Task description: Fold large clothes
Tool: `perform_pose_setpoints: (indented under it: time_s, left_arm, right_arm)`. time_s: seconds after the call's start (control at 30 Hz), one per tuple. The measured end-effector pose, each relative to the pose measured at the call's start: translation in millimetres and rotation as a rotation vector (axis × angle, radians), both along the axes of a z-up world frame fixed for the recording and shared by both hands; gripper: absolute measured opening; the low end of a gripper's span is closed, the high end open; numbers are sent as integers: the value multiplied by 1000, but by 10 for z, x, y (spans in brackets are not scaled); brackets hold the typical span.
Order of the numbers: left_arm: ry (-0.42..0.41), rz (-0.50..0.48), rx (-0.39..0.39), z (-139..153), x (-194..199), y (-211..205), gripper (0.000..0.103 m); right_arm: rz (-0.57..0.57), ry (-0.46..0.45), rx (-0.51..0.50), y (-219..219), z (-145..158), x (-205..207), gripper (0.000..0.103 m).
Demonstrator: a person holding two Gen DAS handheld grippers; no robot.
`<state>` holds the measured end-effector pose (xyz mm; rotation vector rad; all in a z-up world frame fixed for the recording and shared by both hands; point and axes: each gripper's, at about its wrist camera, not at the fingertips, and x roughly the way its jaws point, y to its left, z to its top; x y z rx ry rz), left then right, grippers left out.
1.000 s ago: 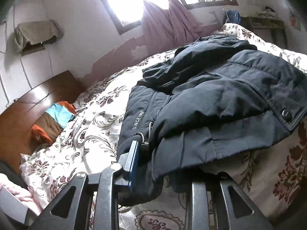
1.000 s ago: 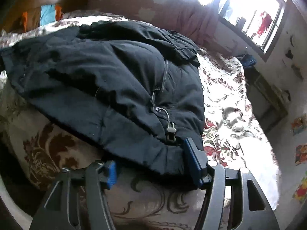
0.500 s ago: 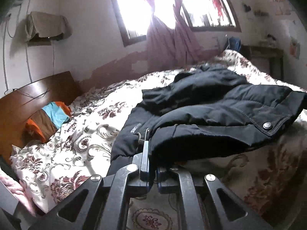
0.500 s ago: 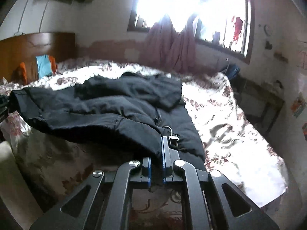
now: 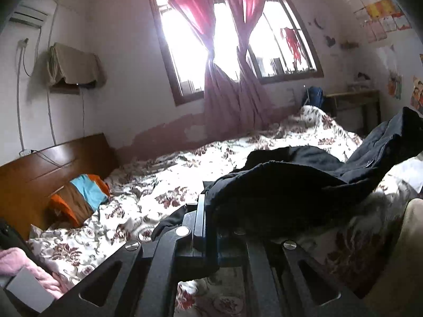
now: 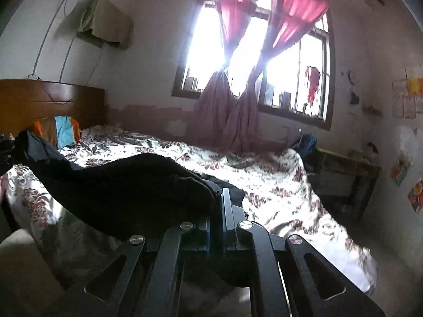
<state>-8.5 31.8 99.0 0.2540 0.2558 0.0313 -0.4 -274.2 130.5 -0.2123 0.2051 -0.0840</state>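
- Now we hold the dark jacket [image 5: 304, 182] lifted above the floral-covered bed [image 5: 185, 169], stretched between our two grippers.
- Our left gripper [image 5: 205, 211] has its fingers pressed together, pinching one edge of the jacket.
- Our right gripper [image 6: 220, 206] likewise pinches the opposite edge, fingers closed on the fabric.
- Behind the bed, pink curtains [image 6: 238, 52] hang knotted at the bright window [image 6: 253, 60].

Jacket [image 5: 290, 182] on bed [image 5: 164, 182]; headboard [image 5: 47, 169] left, window [image 5: 238, 39] behind.

Dark jacket [image 5: 290, 185] lifted above bed
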Motion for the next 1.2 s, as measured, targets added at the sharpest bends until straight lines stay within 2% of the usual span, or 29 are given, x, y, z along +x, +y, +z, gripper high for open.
perform_pose_setpoints:
  time_s: [0.17, 0.43, 0.63, 0.77, 0.97, 1.2]
  left_arm:
    - [-23, -6, 19, 123, 253, -36, 5]
    - [-13, -24, 18, 264, 1045, -117, 5]
    - [-16, -30, 68, 305, 1779, -176, 5]
    - [26, -29, 66, 264, 2387, -172, 5]
    - [110, -3, 70, 79, 3289, -148, 5]
    - [252, 37, 15, -337, 4247, -83, 5]
  right_arm:
    - [0, 2, -20, -46, 93, 480, 5]
    - [-4, 2, 21, -178, 117, 1387, 5]
    - [10, 59, 49, -307, 72, 2440, 5]
    - [9, 103, 63, -320, -14, 3120, 5]
    - [-14, 152, -30, -131, -244, 4128, 5]
    - [-32, 227, -58, 55, -550, 4901, 5]
